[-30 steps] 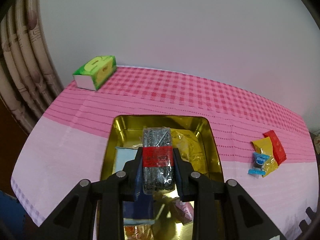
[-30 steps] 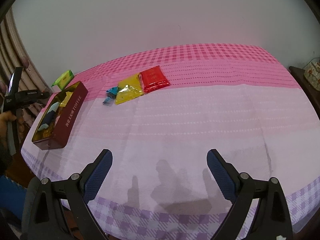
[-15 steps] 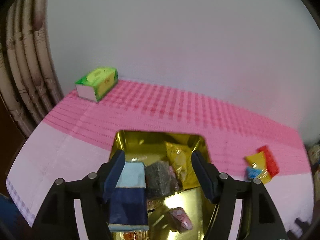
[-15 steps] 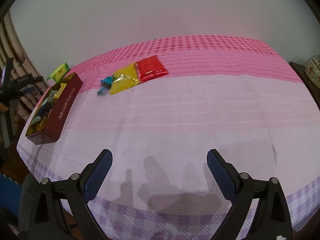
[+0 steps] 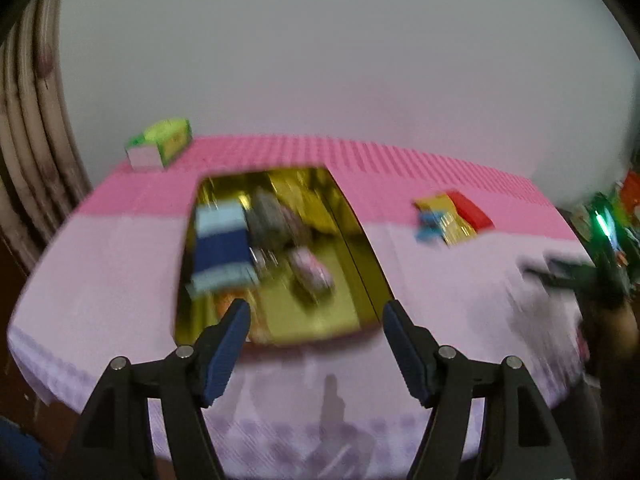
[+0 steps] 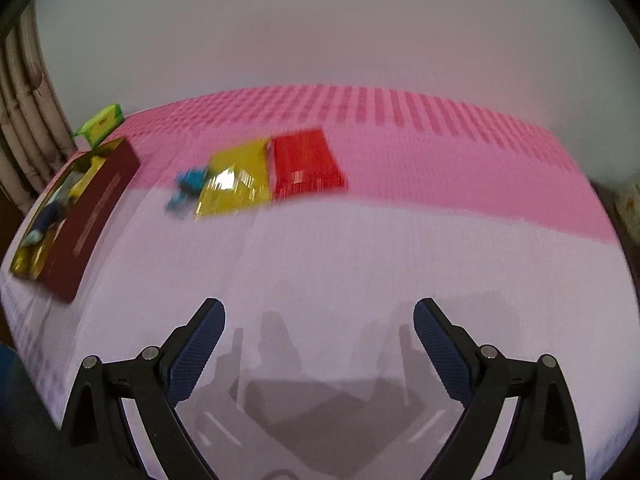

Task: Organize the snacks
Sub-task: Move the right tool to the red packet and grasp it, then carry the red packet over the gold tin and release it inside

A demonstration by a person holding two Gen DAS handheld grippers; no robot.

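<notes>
1. We are holding the left gripper (image 5: 316, 322) tilted downward over the near edge of the gold-lined tin (image 5: 362, 256); its jaws are standing wide apart with nothing between them, having just been opening.
2. We are holding the right gripper (image 6: 318, 320) tilted down over the bare lilac part of the tabletop (image 6: 380, 264), jaws spread wide and empty, its shadow falling on the cloth just below.
3. In the left wrist view a dark gripper body with a green light and part of a hand are showing at the far right edge, blurred.
4. We are counting one tin, sitting at the left side of the tabletop; from the right wrist view its maroon wall (image 6: 96, 216) is facing us.
5. Inside the tin we are making out a blue-and-pale packet (image 5: 222, 248), a grey packet (image 5: 268, 216) and a pink wrapped piece (image 5: 312, 272); more wrappers are lying there, too blurred to count.
6. Three snacks are lying outside the tin, well apart from it, toward the far middle of the tabletop: one red packet (image 6: 306, 166), one yellow packet (image 6: 236, 180) touching it on the left, and one small blue candy (image 6: 188, 186) at the yellow packet's left edge.
7. One green box (image 5: 160, 148) is sitting at the far left corner, beyond the tin.
</notes>
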